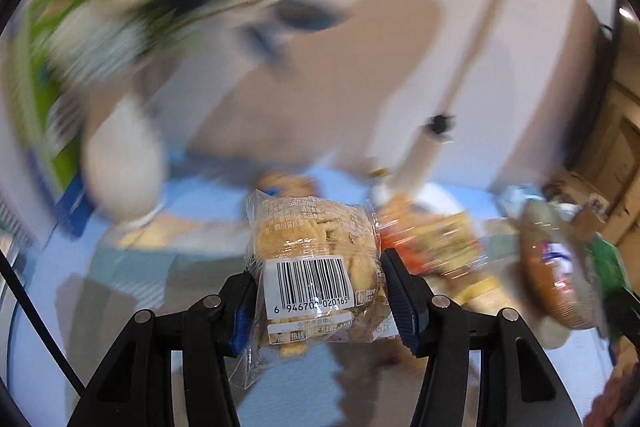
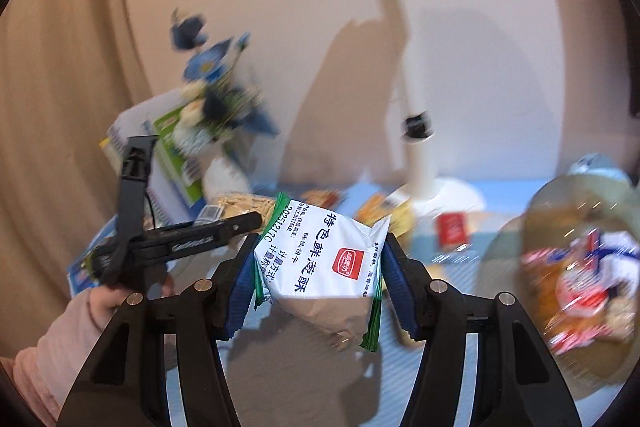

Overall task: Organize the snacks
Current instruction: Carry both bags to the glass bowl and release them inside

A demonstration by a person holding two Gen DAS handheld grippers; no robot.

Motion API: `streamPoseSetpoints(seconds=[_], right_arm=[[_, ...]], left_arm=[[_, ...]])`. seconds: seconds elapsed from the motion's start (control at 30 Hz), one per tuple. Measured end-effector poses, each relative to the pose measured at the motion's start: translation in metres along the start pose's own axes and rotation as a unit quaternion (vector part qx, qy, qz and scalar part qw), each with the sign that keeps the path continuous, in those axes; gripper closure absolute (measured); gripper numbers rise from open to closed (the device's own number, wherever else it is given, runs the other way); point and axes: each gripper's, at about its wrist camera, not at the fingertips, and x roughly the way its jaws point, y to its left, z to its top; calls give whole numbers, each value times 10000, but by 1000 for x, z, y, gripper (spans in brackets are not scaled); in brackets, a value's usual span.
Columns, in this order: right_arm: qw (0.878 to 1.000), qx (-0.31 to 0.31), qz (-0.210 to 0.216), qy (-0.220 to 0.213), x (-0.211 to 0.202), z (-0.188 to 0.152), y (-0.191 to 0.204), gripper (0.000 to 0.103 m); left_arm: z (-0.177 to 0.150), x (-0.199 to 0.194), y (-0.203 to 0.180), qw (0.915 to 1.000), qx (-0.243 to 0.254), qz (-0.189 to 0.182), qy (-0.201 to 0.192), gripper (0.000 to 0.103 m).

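My left gripper (image 1: 318,291) is shut on a clear packet of golden biscuits (image 1: 316,247) with a barcode label and holds it above the blue table. My right gripper (image 2: 318,267) is shut on a white snack packet (image 2: 320,259) with green edges, a red logo and blue lettering, also lifted off the table. The left gripper (image 2: 224,223) with its biscuit packet (image 2: 240,203) shows at the left of the right wrist view, held by a hand in a pink sleeve. Several loose snack packets (image 1: 432,239) lie on the table behind.
A clear container with snack packs (image 2: 576,267) stands at the right; it also shows in the left wrist view (image 1: 556,267). A white lamp base and stem (image 2: 432,195) stand at the back. A white vase of blue flowers (image 2: 220,167) and a green box (image 2: 176,151) stand back left.
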Motion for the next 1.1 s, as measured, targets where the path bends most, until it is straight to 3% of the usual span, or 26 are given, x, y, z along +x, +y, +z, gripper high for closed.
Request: streamPoseSetpoints(seconds=[0.3,0.5,0.6,0.63,0.67,0.7,0.83,1.1], right_arm=[[9956,433,-782,-288,-34,58,-108,45],[9841,994,-1440,-298,-48,59,-189,45],[9754,1296,-1779,-135,-43,49,-227,42],[9733,1333,-1866,-30,-40,45,-235,33],[9703,1420,-1957,115,-35,41,-245,13],[9655,1563,-2061,286,-31,36,-254,7],[9594,2020,-1921,439,-27,22,-271,5],[9632,1900,-1842,464,-20,29,-248,5]], left_arm=[[44,27,-152,9910,765,-1097,50,49],[40,75,-249,9787,1151,-1647,409,49],[28,102,-283,9743,1413,-1615,685,46],[25,110,-290,9730,1490,-1573,799,42],[22,119,-296,9704,1579,-1551,967,26],[19,125,-300,9685,1674,-1486,1092,13],[12,124,-296,9693,2010,-1057,944,10],[17,121,-262,9750,1916,-701,881,9]])
